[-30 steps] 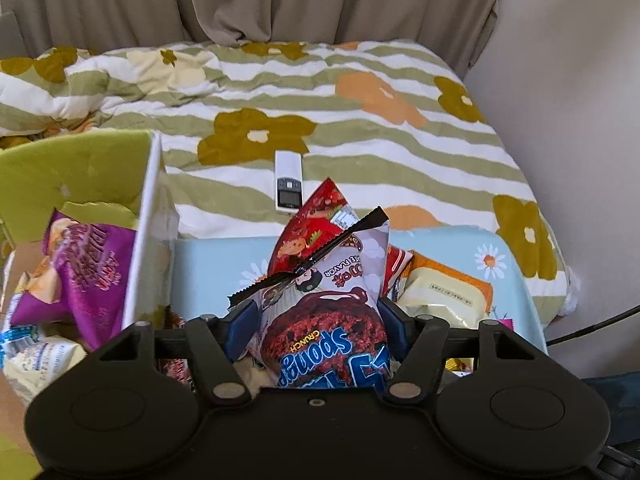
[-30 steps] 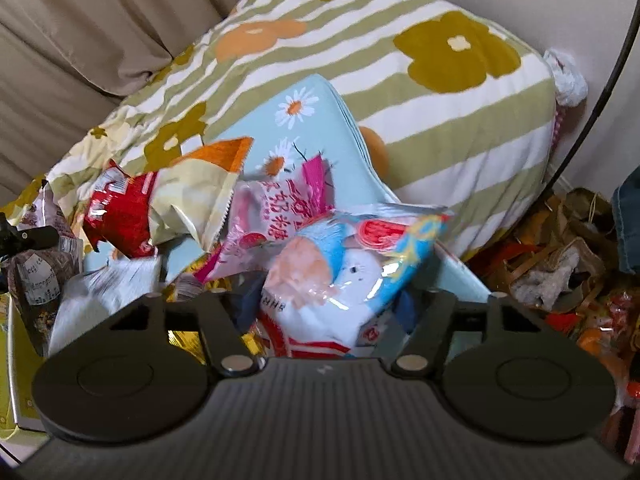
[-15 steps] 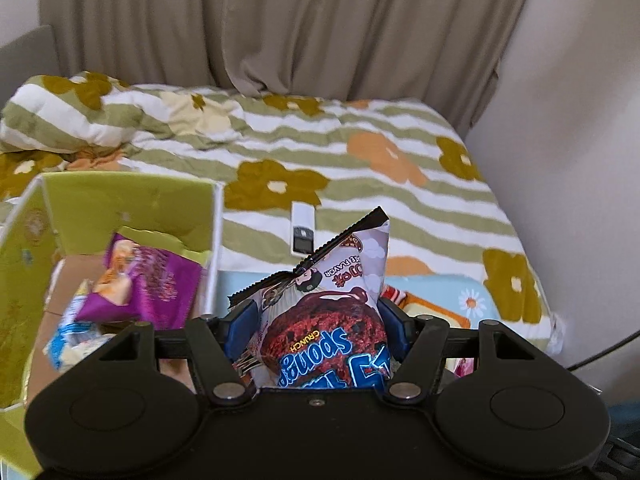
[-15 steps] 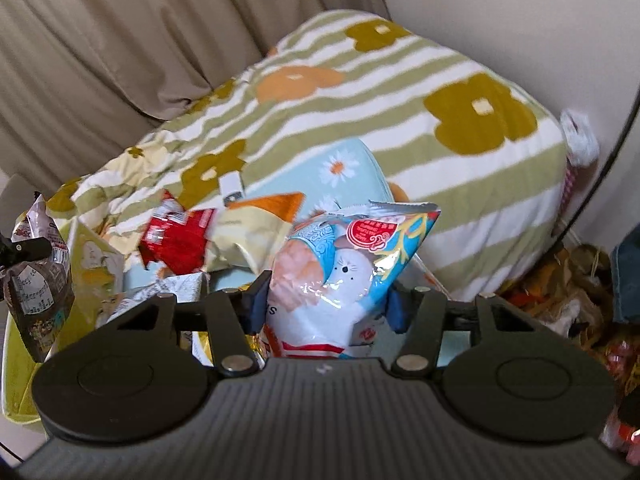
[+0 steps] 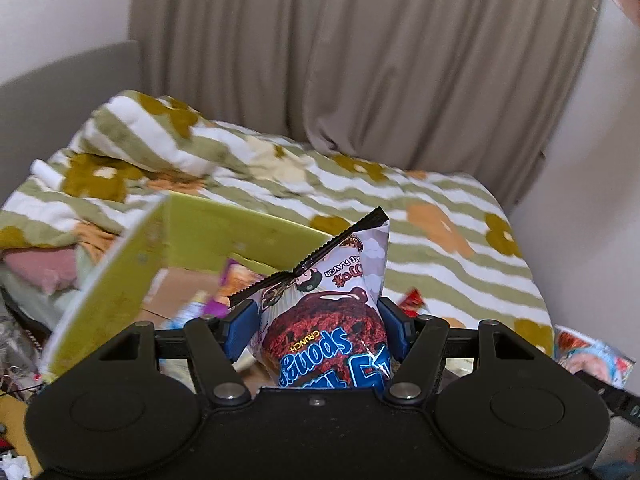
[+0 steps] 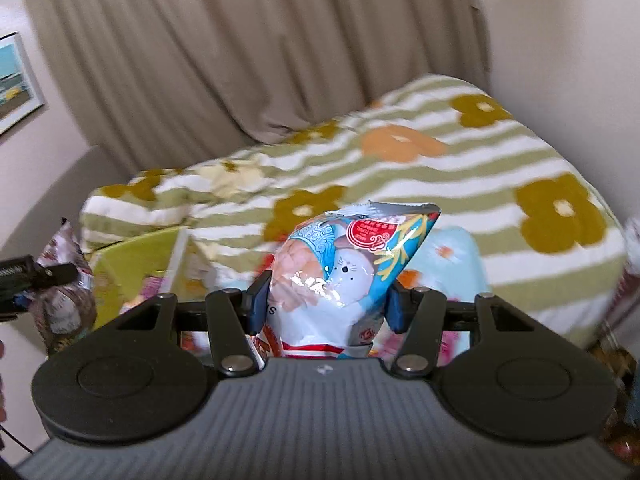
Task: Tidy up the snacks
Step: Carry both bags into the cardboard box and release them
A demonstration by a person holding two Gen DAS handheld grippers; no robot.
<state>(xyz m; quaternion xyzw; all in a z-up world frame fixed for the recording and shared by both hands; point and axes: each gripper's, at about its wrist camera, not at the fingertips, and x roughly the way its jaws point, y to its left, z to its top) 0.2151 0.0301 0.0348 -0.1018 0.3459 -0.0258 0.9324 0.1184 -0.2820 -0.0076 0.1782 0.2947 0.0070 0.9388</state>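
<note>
Left wrist view: left gripper [image 5: 316, 322] pinches the Sponge bag [image 5: 332, 300] above the green box [image 5: 192, 240]. Right gripper [image 6: 324, 300], jaws just closing, pinches the blue bag [image 6: 340, 272] over the bed [image 6: 480, 168]. Risk: puffy, slick bags may slip out mid-carry and miss the box.

right gripper [image 6: 325, 300] clamped on light-blue snack bag [image 6: 340, 276] — floral blanket [image 6: 440, 168], green box [image 6: 132, 264] beyond

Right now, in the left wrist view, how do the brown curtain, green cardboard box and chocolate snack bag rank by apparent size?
1. Brown curtain
2. Green cardboard box
3. Chocolate snack bag, though nearness enlarges it.
</note>
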